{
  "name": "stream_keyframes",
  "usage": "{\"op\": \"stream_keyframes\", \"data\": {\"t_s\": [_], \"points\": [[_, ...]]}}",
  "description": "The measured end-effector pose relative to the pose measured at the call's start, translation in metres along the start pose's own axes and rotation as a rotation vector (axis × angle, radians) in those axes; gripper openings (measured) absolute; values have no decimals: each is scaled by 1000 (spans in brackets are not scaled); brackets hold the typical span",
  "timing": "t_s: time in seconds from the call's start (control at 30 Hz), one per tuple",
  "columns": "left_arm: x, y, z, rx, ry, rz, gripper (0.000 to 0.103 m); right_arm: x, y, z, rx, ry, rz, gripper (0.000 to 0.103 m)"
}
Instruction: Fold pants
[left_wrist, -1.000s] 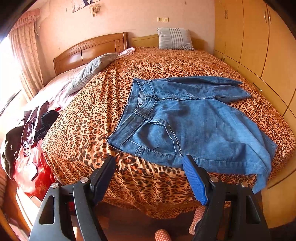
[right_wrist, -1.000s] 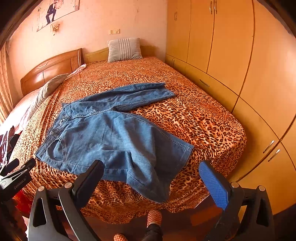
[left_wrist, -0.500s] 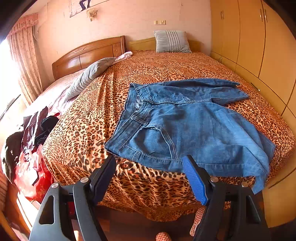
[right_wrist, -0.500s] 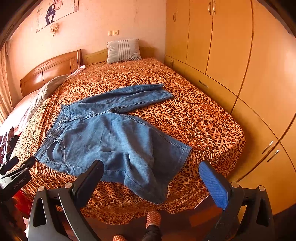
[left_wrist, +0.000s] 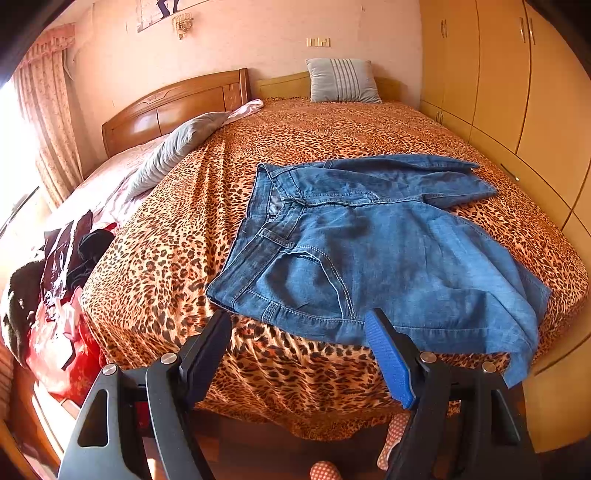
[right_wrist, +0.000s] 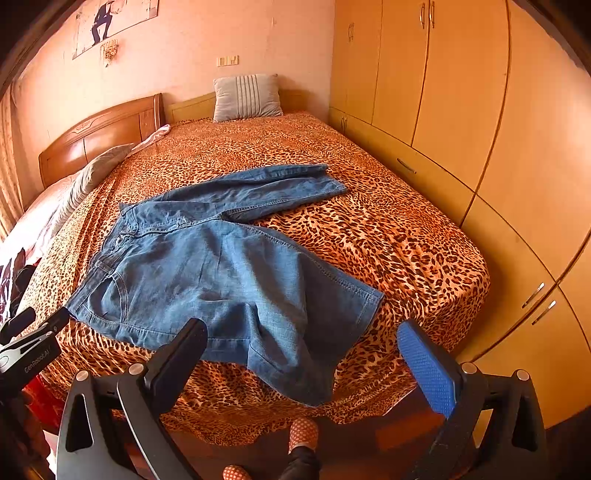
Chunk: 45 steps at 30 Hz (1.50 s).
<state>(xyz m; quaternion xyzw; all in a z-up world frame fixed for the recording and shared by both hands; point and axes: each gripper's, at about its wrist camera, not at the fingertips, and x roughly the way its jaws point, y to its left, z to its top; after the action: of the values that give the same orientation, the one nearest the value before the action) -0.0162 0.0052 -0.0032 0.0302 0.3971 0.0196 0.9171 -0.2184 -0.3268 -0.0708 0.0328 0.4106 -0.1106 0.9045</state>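
Jeans: we see the blue pants (left_wrist: 388, 254) spread flat on the leopard-print bed (left_wrist: 332, 133), near its foot edge, waistband toward the pink side, one leg hem hanging over the edge.
Left gripper: our left gripper (left_wrist: 299, 332) hovers just off the bed's foot edge, near the waistband corner, jaws spread and empty.
Right gripper: our right gripper (right_wrist: 303, 347) hangs by the same edge, near the drooping leg, jaws wide apart, holding nothing.
Pillow: a striped pillow (right_wrist: 247, 96) stands at the bed's head.
Wardrobe: wooden wardrobe (right_wrist: 461, 92) runs along the bed's far side.
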Motion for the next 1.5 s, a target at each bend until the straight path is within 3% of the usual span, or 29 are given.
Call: {"op": "stream_keyframes", "data": {"t_s": [1.0, 1.2, 1.37, 1.5], "points": [[35, -4, 11, 4, 87, 8, 76, 25, 2, 6, 8, 57, -8, 103], [74, 5, 24, 29, 206, 64, 76, 48, -41, 8, 133, 124, -61, 103], [107, 28, 40, 29, 299, 136, 76, 88, -98, -1, 266, 245, -100, 103], [134, 40, 54, -1, 385, 138, 76, 127, -129, -7, 355, 323, -96, 102]]}}
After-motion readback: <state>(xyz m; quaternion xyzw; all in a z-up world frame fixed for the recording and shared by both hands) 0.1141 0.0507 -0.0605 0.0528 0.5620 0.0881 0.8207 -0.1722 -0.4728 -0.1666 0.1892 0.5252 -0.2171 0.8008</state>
